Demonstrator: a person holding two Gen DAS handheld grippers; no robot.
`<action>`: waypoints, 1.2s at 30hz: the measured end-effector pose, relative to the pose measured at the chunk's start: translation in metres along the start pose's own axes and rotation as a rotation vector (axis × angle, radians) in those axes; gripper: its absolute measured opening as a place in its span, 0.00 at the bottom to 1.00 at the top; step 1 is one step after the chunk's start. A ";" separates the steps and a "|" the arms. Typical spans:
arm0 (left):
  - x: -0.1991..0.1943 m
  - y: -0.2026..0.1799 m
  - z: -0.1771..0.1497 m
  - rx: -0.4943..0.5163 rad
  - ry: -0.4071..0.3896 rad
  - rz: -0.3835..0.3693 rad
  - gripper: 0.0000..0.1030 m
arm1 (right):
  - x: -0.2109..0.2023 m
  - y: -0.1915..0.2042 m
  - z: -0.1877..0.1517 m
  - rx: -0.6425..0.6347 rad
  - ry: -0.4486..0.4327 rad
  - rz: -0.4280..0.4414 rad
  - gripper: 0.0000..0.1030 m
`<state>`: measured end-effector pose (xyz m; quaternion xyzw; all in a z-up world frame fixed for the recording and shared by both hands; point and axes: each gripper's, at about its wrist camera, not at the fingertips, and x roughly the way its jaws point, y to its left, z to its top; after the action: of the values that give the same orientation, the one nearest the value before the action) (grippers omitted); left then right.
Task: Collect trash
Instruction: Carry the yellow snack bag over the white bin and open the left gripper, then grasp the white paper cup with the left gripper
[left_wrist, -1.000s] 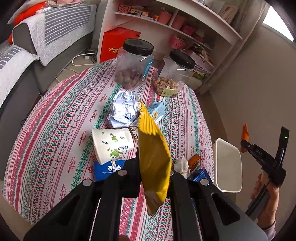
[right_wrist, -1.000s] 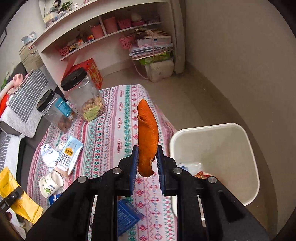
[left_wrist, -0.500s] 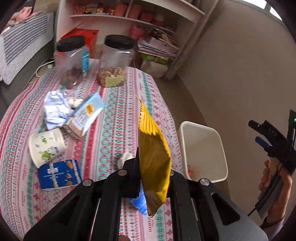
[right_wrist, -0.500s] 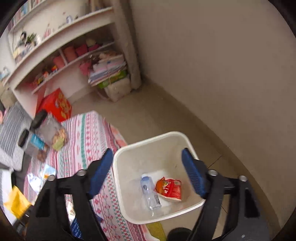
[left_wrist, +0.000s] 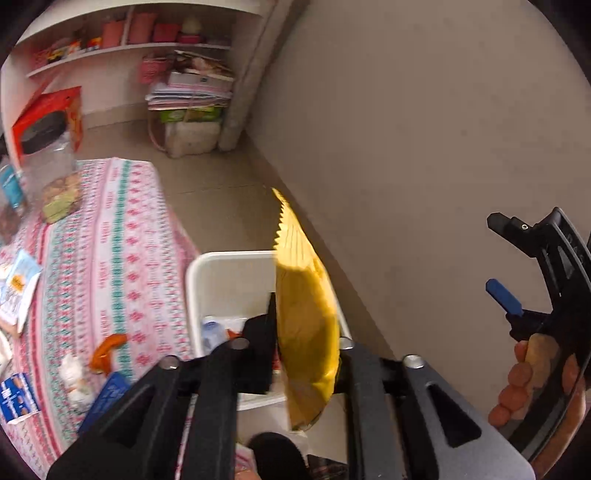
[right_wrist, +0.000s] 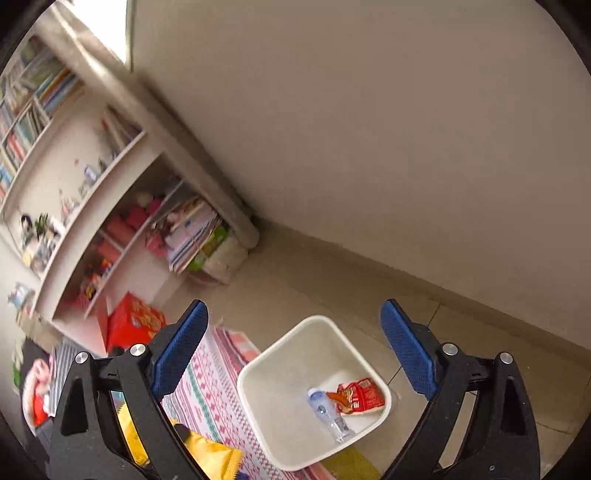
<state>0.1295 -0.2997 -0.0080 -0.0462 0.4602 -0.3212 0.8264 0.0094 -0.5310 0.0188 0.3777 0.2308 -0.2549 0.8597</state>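
My left gripper (left_wrist: 306, 332) is shut on a yellow snack bag (left_wrist: 304, 314) and holds it upright over the near side of the white trash bin (left_wrist: 221, 273). The bag also shows in the right wrist view (right_wrist: 210, 456). My right gripper (right_wrist: 295, 350) is open and empty, above and beyond the bin (right_wrist: 258, 376). In the bin lie a clear plastic bottle (right_wrist: 328, 413) and a red wrapper (right_wrist: 358, 397). My right gripper also shows at the right edge of the left wrist view (left_wrist: 532, 295).
The table with the patterned cloth (left_wrist: 122, 258) stands left of the bin. On it lie an orange peel (left_wrist: 107, 349), crumpled tissue (left_wrist: 72, 373), blue packets (left_wrist: 14, 400), a carton (left_wrist: 16, 291) and a jar (left_wrist: 48, 162). Shelves (right_wrist: 110, 206) stand behind; a wall (left_wrist: 406, 129) on the right.
My left gripper has swung right with the yellow bag, from over the table to over the bin. My right gripper let go of the orange peel, opened, and has risen above the bin.
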 end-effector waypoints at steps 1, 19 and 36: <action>0.004 -0.005 0.001 0.000 0.004 -0.007 0.58 | 0.000 -0.004 0.002 0.015 -0.006 -0.007 0.88; -0.046 0.091 -0.048 0.119 -0.026 0.377 0.84 | 0.028 0.105 -0.074 -0.369 0.157 0.032 0.92; -0.077 0.301 -0.080 0.011 0.275 0.777 0.84 | 0.057 0.200 -0.173 -0.678 0.327 0.074 0.93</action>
<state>0.1847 -0.0008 -0.1096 0.1788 0.5478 0.0091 0.8172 0.1400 -0.2960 -0.0137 0.1157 0.4226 -0.0691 0.8962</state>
